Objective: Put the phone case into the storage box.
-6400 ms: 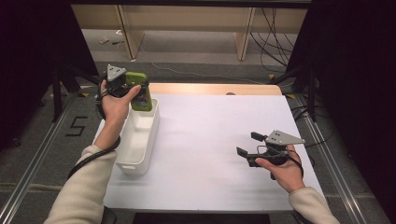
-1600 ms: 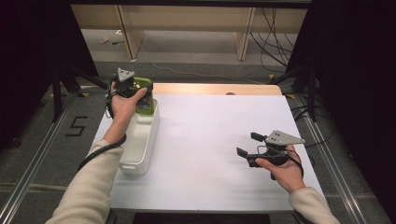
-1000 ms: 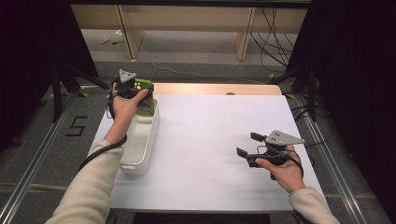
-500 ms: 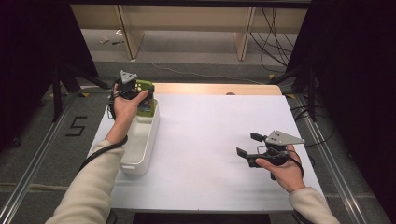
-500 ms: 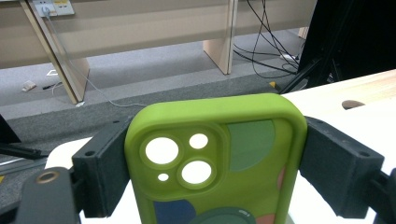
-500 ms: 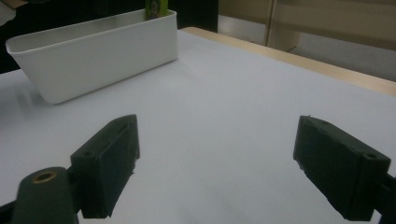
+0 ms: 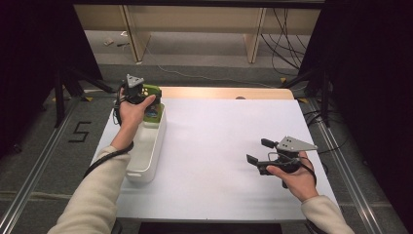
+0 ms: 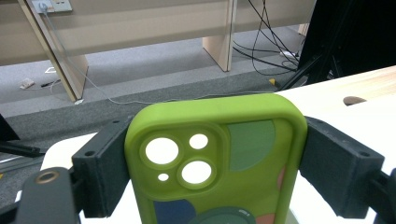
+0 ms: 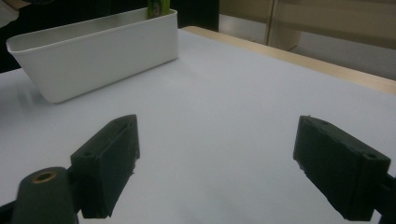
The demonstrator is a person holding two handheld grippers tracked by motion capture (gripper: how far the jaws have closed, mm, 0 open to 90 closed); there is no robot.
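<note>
Left gripper clamps a green phone case across its short width — both black pads press the case's side edges, camera-cutout end pointing away from the hand. In the high view the case sits upright over the far end of the white bin, its lower end apparently down inside the rim; whether it touches the bin floor I cannot tell. Bin's long axis runs near-to-far along the left edge of the white table, and the case stands on end against that axis, long side roughly vertical.

Right gripper rests well apart on the right side of the table, jaws spread wide with nothing between them, pointing across toward the bin. The right gripper view shows the bin wall and a sliver of green at its far corner.

Judgement: the left hand owns this move — the case is directly above the bin's far compartment, so the drop is straight down, letting go once the bottom edge seats.
</note>
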